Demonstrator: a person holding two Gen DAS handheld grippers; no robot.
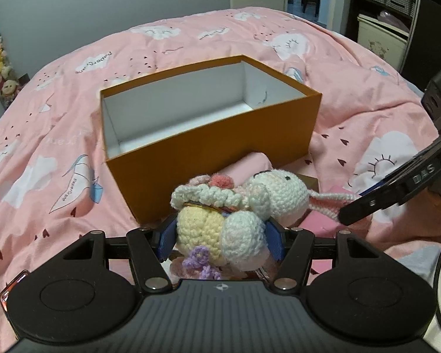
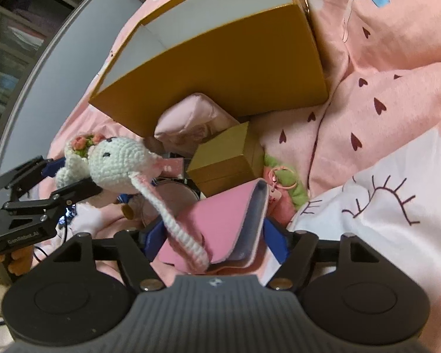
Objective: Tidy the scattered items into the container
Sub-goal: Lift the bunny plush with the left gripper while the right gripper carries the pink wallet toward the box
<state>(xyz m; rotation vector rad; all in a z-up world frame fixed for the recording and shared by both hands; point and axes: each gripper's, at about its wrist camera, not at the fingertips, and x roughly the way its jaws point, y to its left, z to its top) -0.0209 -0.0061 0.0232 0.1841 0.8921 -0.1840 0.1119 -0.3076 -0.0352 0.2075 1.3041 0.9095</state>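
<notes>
My left gripper (image 1: 220,239) is shut on a crocheted bunny doll (image 1: 235,209), held just in front of the open orange box (image 1: 208,150), whose white inside looks empty. The bunny also shows in the right wrist view (image 2: 117,161), with the left gripper (image 2: 58,182) around it and one long ear (image 2: 179,229) hanging across the frame. My right gripper (image 2: 214,241) is shut on a pink booklet (image 2: 220,223). It shows at the right edge of the left wrist view (image 1: 397,188).
The orange box (image 2: 220,67) sits on a pink cloud-print quilt (image 1: 58,147). By it lie a small gold box (image 2: 226,158), a pink wrapped packet (image 2: 188,120), a round compact (image 2: 173,197) and a green-pink item with a ring (image 2: 288,185). Shelves stand far right (image 1: 388,6).
</notes>
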